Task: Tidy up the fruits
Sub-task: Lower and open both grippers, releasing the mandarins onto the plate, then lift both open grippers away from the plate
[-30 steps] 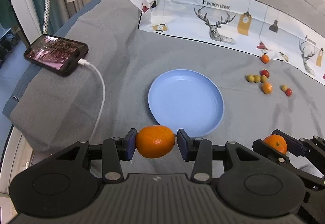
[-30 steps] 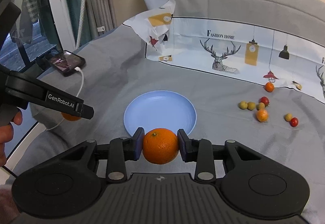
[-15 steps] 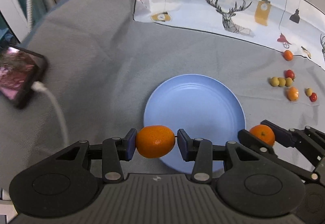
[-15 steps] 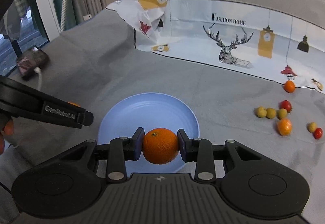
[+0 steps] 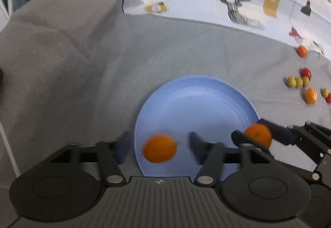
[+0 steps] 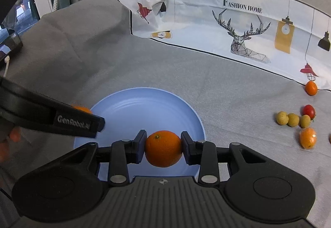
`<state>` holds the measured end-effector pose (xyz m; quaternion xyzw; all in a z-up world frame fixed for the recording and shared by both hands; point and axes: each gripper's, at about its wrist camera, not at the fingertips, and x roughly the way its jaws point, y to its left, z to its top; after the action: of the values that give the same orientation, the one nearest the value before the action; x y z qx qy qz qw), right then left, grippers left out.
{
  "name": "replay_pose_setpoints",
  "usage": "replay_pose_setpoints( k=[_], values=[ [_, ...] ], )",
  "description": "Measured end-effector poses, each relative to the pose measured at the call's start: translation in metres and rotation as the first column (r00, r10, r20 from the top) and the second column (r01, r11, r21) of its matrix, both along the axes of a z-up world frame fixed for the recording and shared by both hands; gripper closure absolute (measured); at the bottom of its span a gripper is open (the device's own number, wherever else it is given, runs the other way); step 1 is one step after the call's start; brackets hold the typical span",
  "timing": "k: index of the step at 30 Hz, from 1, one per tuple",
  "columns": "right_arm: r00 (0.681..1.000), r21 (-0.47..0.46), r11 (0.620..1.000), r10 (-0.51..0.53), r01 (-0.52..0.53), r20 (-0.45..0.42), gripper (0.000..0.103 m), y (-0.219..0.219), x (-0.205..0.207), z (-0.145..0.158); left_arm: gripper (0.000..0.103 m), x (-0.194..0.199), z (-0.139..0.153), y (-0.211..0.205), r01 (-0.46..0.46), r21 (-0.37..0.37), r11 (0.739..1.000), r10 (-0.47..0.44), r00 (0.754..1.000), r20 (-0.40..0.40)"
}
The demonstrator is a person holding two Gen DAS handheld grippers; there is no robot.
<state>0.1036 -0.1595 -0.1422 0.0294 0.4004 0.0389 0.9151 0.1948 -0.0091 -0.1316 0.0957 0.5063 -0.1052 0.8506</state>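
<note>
Tangerine (image 5: 159, 148) free between the spread blue pads of the left claw (image 5: 159, 148), over the near left part of the blue plate (image 5: 198, 101), blurred, touching neither pad (whether already resting on the plate or not, cannot tell). Left claw jaws just been opening, now wide apart and released. A second fruit, the orange (image 6: 163, 148), clenched in the right claw (image 6: 163, 148), pads pressed on both its sides, held over the near edge of the same plate; same orange seen from the left wrist view at the plate's right rim. Beyond the plate, to the right on the grey cloth (image 6: 227, 87): a row of three yellow-green small fruits (image 6: 293, 119) with a red cherry tomato (image 6: 309, 110) just beside them, a small orange fruit (image 6: 308, 138) near in front, another small orange fruit (image 6: 311, 88) farther back at the hem of the printed sheet (image 6: 206, 21) (deer drawing, lamps, "FASHION HOME" lettering). At the far left edge of the right wrist view, a phone (image 6: 9, 45) with a white cable plugged in, well apart from the plate, and fingertips (image 6: 14, 136) of the person's hand under the left claw's black arm.
</note>
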Motion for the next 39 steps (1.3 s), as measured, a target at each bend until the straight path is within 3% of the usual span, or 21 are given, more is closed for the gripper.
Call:
replay_pose_setpoints(
  k=[2,3,8,14,17,22,30,39],
  values=[
    [1.0,0.032,0.999,-0.002,0.002,-0.002,0.056,-0.003,0.002,0.001,0.0,-0.005,0.01,0.004,-0.011,-0.022,1.0,0.012,0.999,0.045],
    [1.0,0.044,0.999,-0.011,0.011,0.001,0.048,-0.005,0.001,0.004,0.001,-0.009,0.017,0.005,-0.01,-0.035,0.999,0.013,0.998,0.062],
    [0.998,0.083,0.995,-0.058,0.056,0.023,0.029,-0.017,-0.018,0.032,0.0,-0.039,0.048,0.012,-0.005,-0.065,0.998,0.011,0.996,0.091],
    [0.995,0.049,0.995,-0.091,0.089,0.038,0.012,-0.011,-0.096,0.071,0.0,-0.108,0.077,0.024,-0.033,-0.102,0.994,0.041,0.996,0.075],
    [0.991,0.02,0.992,-0.125,0.124,0.04,0.01,-0.001,-0.135,0.083,0.0,-0.146,0.084,0.031,-0.031,-0.108,0.994,0.039,0.997,0.066],
    [0.99,0.002,0.993,-0.114,0.115,0.085,0.006,0.012,-0.188,0.102,0.0,-0.197,0.103,0.039,-0.006,-0.073,0.997,0.017,0.989,0.149],
    [0.968,-0.028,0.993,-0.109,0.119,0.227,0.005,0.022,-0.242,0.132,0.0,-0.241,0.134,0.045,-0.002,-0.087,0.996,0.024,0.967,0.253],
    [0.953,-0.025,0.991,-0.118,0.13,0.28,0.004,0.026,-0.275,0.145,0.0,-0.269,0.144,0.048,0.017,-0.096,0.995,0.011,0.958,0.287]
  ],
)
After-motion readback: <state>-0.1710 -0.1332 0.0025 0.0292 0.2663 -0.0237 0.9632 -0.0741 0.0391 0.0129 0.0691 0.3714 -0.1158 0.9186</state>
